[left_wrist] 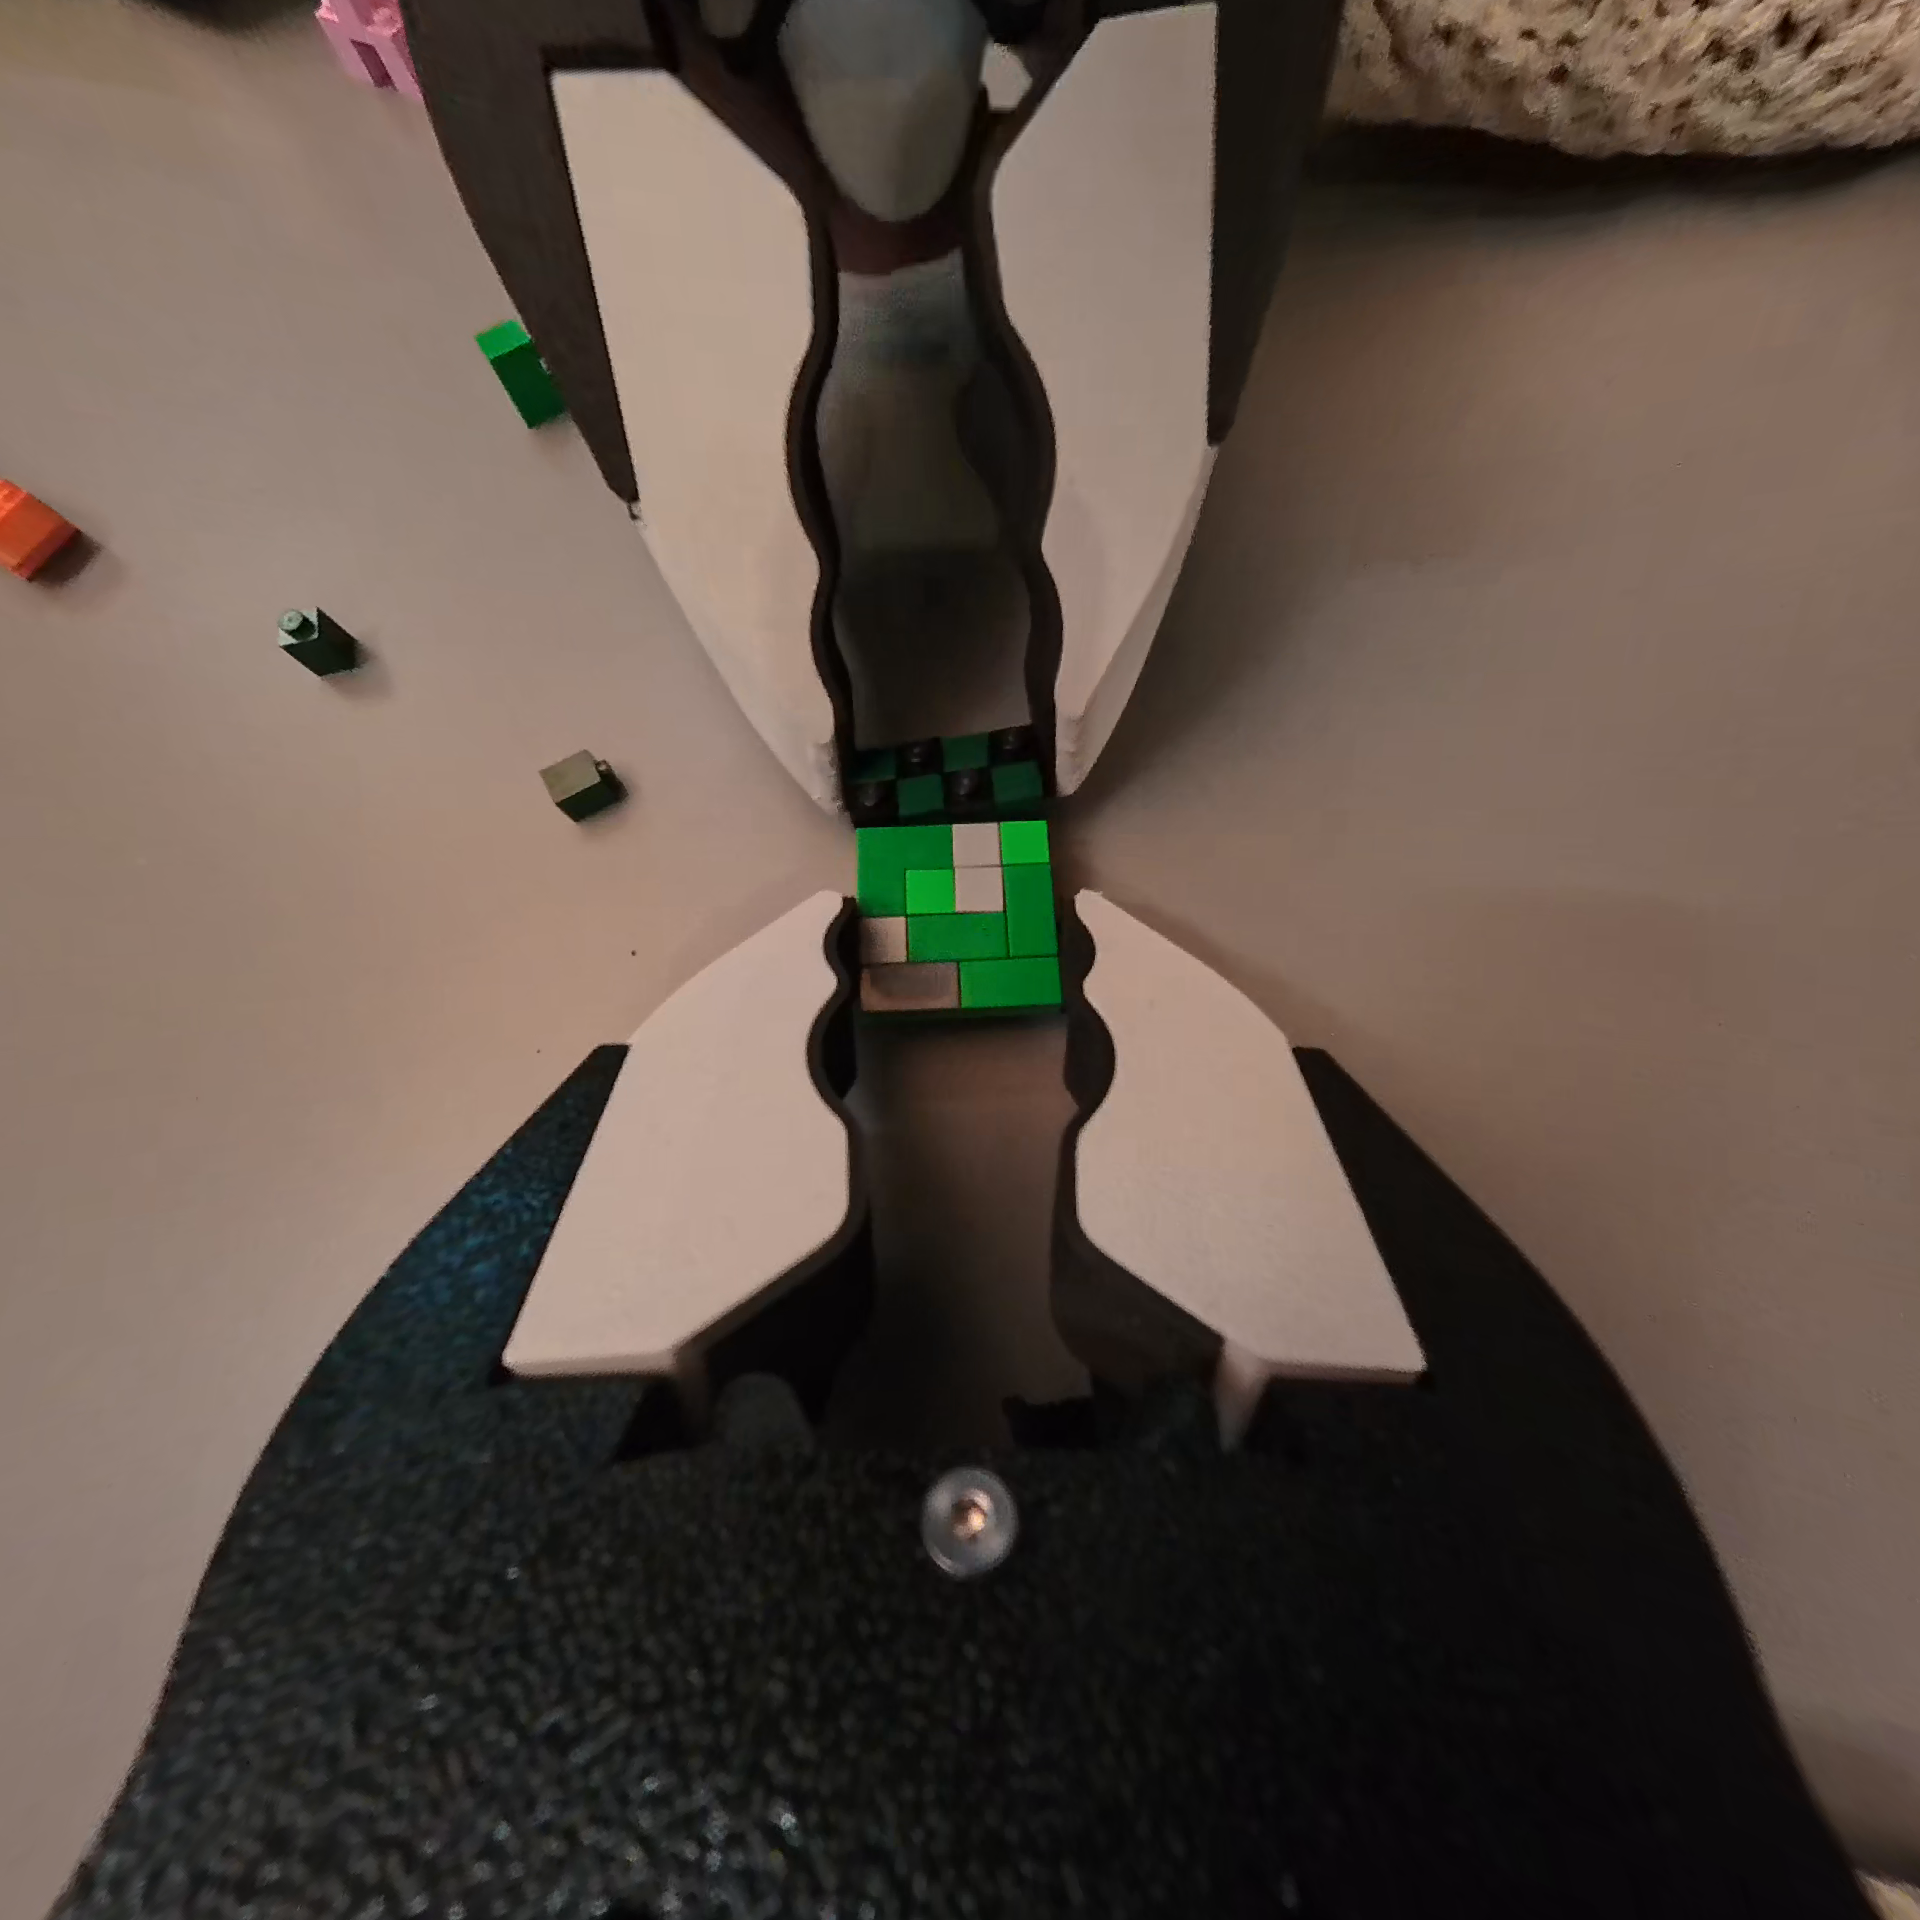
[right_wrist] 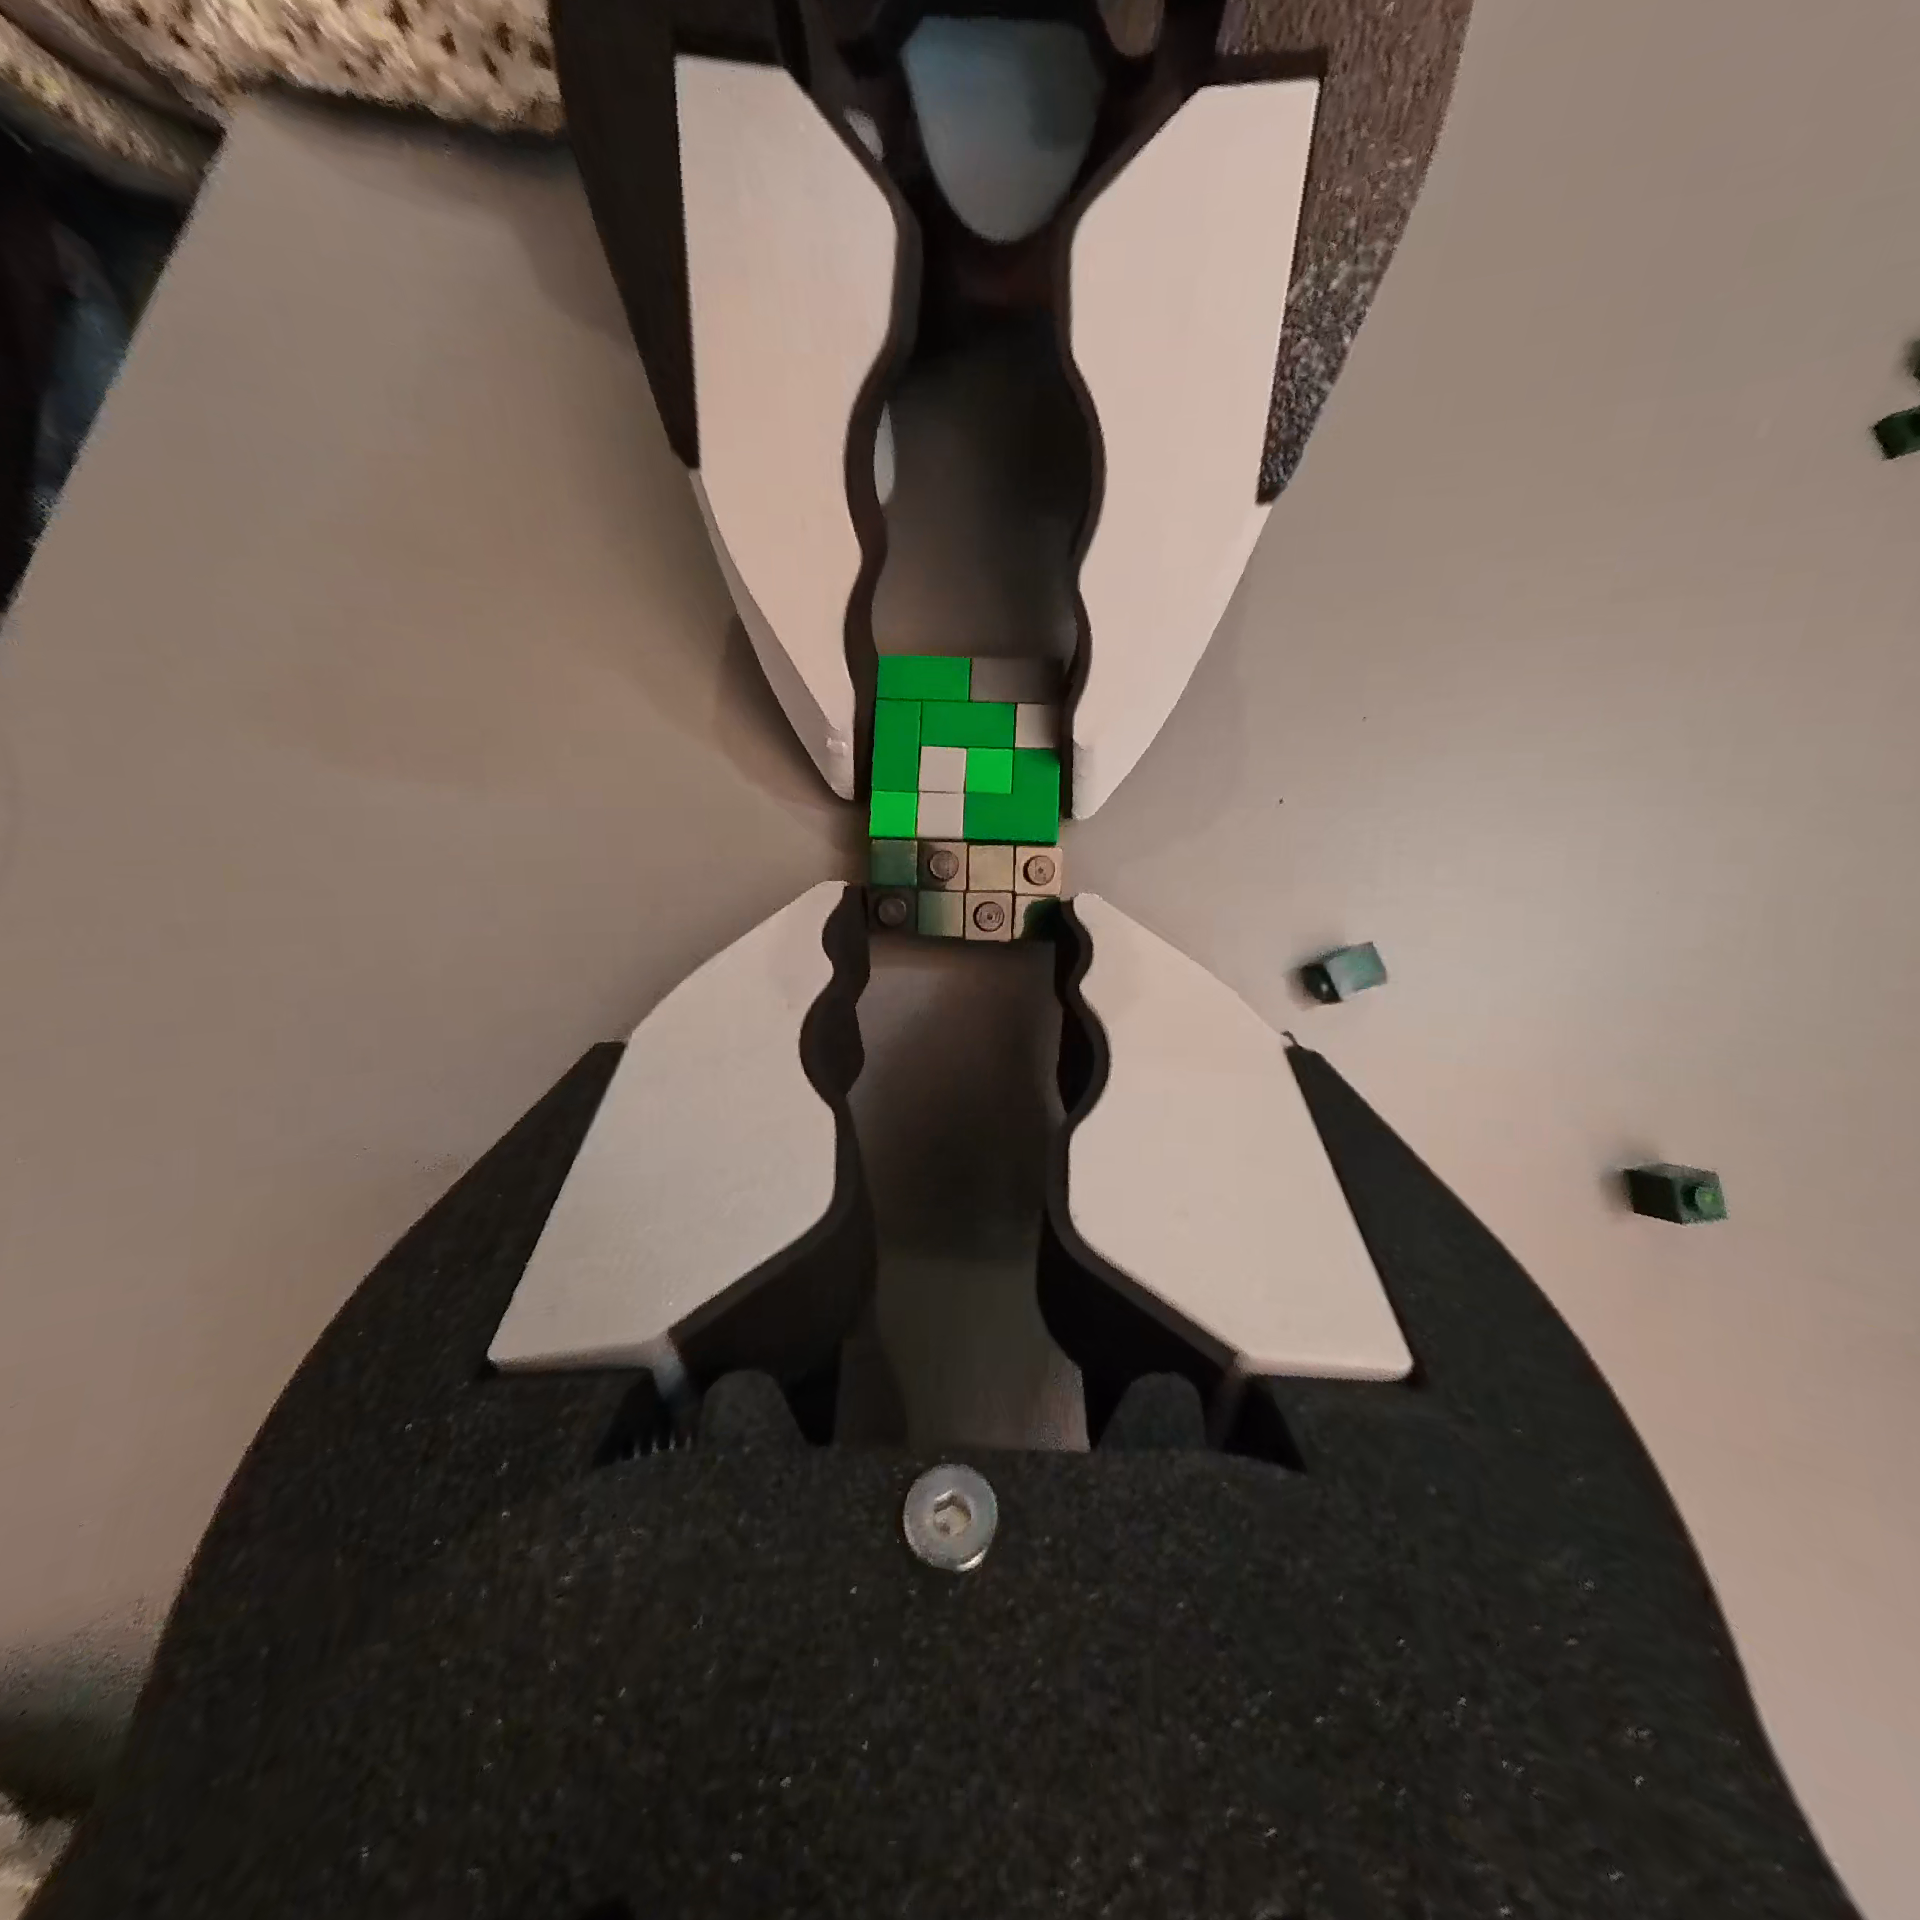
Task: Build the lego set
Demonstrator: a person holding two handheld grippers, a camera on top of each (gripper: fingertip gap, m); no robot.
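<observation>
Centre of both frames: a small green-and-grey lego block [left_wrist: 958, 914] is clamped from opposite ends by the two grippers, tip to tip above the grey table [left_wrist: 1558, 727].

Left gripper [left_wrist: 958, 961]: jaws narrow, closed on the smooth tiled half. Right gripper [right_wrist: 966, 904]: jaws narrow, closed on the studded half.

Left wrist view, left side: loose pieces are scattered on the table — a green brick [left_wrist: 520, 372], an orange brick [left_wrist: 31, 528], a dark green brick [left_wrist: 318, 640], an olive brick [left_wrist: 580, 785]. A pink build [left_wrist: 366, 42] is seen at the upper left.
</observation>
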